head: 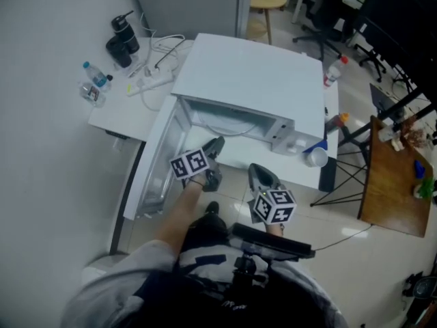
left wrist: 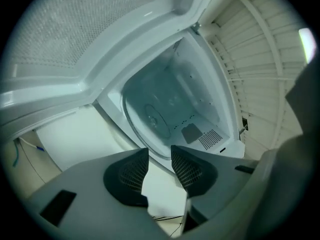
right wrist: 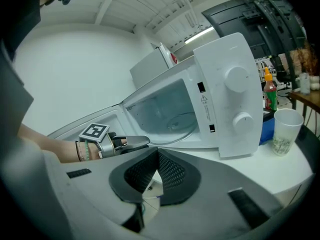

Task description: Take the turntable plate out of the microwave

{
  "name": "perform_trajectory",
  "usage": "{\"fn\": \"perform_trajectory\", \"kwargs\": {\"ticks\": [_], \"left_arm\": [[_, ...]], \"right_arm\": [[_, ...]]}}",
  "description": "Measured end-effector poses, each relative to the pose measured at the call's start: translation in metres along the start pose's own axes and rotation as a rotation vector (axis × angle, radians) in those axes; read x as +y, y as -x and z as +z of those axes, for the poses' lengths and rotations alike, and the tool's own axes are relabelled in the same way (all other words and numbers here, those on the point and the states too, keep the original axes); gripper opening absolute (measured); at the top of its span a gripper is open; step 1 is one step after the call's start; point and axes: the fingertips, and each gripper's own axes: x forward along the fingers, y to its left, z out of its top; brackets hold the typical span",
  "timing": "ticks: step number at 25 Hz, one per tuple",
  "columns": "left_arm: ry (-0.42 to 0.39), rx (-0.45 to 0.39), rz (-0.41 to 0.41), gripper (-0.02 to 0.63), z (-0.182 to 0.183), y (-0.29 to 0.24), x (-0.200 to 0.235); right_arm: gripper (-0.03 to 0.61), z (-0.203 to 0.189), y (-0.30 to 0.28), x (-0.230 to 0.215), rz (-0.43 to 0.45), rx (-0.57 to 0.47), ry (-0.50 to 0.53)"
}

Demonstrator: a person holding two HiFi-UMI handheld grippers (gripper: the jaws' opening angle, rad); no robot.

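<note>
Beside microwave (right wrist: 227,91): cup (right wrist: 285,132) and bottle (right wrist: 270,92)

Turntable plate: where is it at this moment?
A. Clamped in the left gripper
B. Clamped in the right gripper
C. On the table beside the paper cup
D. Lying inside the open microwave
D: the left gripper view shows the turntable plate lying inside the microwave, ahead of the left gripper, whose jaws stand apart with nothing between them.
</note>
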Motion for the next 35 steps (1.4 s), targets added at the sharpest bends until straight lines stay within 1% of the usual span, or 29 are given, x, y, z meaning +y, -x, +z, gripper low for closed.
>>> {"fn": "perform_trajectory", "kwargs": {"ticks": [3, 6, 9, 13, 14, 18, 21, 23, 26, 29, 33, 35], "left_arm": [[0.019, 0.014, 0.022, 0.13, 0.004, -0.011, 0.011], [0.072, 0.023, 0.028, 0.132, 0.005, -0.021, 0.019], [0.101, 0.035, 0.036, 0.132, 0.005, -0.032, 0.025], [0.201, -0.008, 0.025, 0.133, 0.011, -0.046, 0.028], [0.215, -0.016, 0.023, 0.133, 0.014, -0.049, 0.028], [0.221, -0.022, 0.037, 0.121, 0.016, -0.053, 0.033], [0.288, -0.06, -0.004, 0.099, 0.016, -0.05, 0.034], [0.324, -0.083, -0.031, 0.06, 0.017, -0.049, 0.032], [0.363, -0.081, -0.062, 0.051, 0.012, -0.046, 0.029], [0.372, -0.06, -0.077, 0.049, 0.003, -0.039, 0.024], [0.388, -0.039, -0.095, 0.046, -0.011, -0.029, 0.02], [0.384, -0.025, -0.096, 0.048, -0.017, -0.023, 0.019]], "right_arm": [[-0.009, 0.0, -0.008, -0.004, -0.008, 0.0, -0.014], [-0.009, -0.001, -0.013, -0.005, -0.012, 0.006, -0.019], [-0.009, -0.003, -0.017, -0.004, -0.009, 0.014, -0.018], [-0.009, -0.006, -0.014, -0.008, -0.023, 0.022, -0.018], [-0.009, -0.007, -0.012, -0.009, -0.028, 0.025, -0.016], [-0.009, -0.009, -0.005, -0.018, -0.058, 0.031, -0.024], [-0.009, -0.011, -0.002, -0.024, -0.074, 0.032, -0.029], [-0.009, -0.012, -0.003, -0.026, -0.078, 0.033, -0.031], [-0.009, -0.013, -0.006, -0.025, -0.069, 0.034, -0.034], [-0.009, -0.016, -0.012, -0.023, -0.056, 0.049, -0.05], [-0.003, -0.027, -0.025, -0.029, -0.038, 0.093, -0.119], [0.032, -0.034, -0.032, -0.029, -0.022, 0.117, -0.131]]}}
